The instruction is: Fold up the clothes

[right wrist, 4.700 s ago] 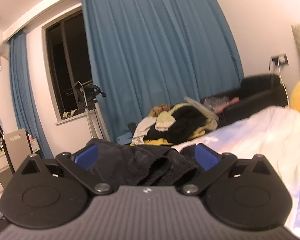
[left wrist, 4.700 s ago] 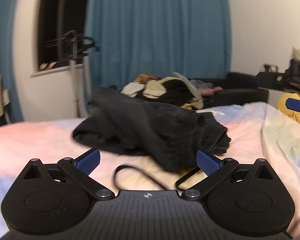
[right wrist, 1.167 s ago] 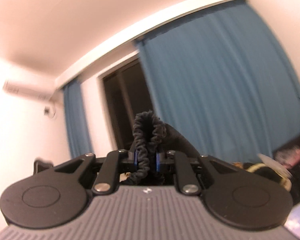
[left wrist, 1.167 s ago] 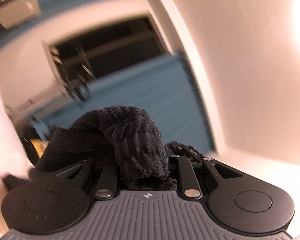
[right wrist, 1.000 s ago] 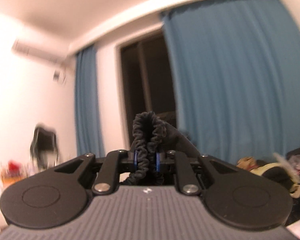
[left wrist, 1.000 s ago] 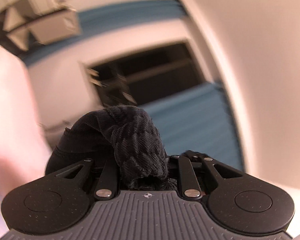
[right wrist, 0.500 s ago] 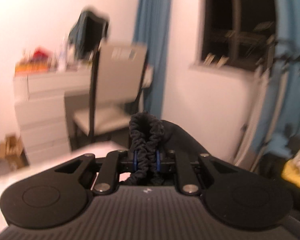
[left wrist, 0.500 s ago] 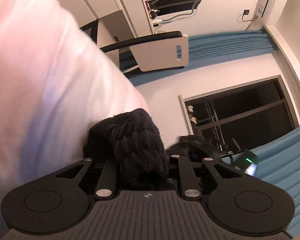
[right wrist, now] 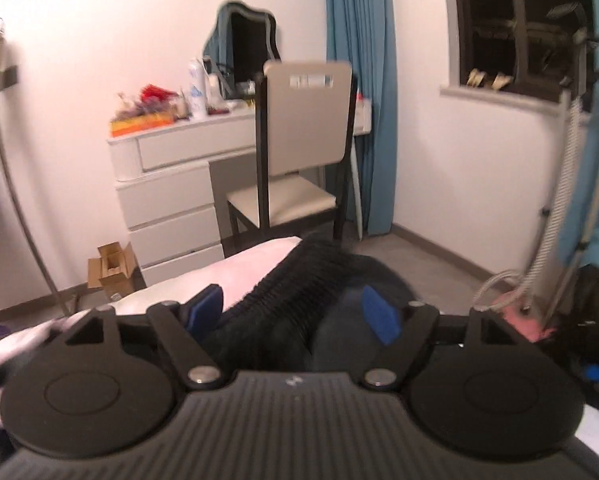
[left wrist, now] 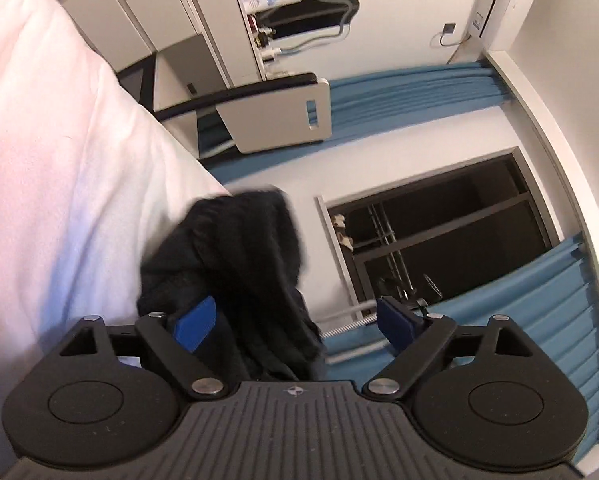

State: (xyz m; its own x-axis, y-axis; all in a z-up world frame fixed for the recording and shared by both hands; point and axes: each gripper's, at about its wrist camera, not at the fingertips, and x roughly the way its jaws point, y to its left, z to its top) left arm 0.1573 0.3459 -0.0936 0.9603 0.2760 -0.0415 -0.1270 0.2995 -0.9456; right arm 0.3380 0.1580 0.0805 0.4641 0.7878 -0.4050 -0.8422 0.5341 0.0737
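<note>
A black garment with a ribbed elastic band lies bunched on the pale bedcover. In the left wrist view, which is rolled sideways, my left gripper is open, and the cloth sits loose between its blue pads. In the right wrist view the same black garment shows its gathered waistband between the spread fingers of my right gripper, which is also open. Neither gripper pinches the cloth.
Beyond the bed's edge stand a beige chair and a white dresser with bottles and clutter. A cardboard box sits on the floor. A dark window, blue curtains and a steamer stand are at the right.
Both grippers were shut on the black garment half a second ago and have now opened, letting it drop onto the bed. Earlier they had lifted it high and swung it around.
</note>
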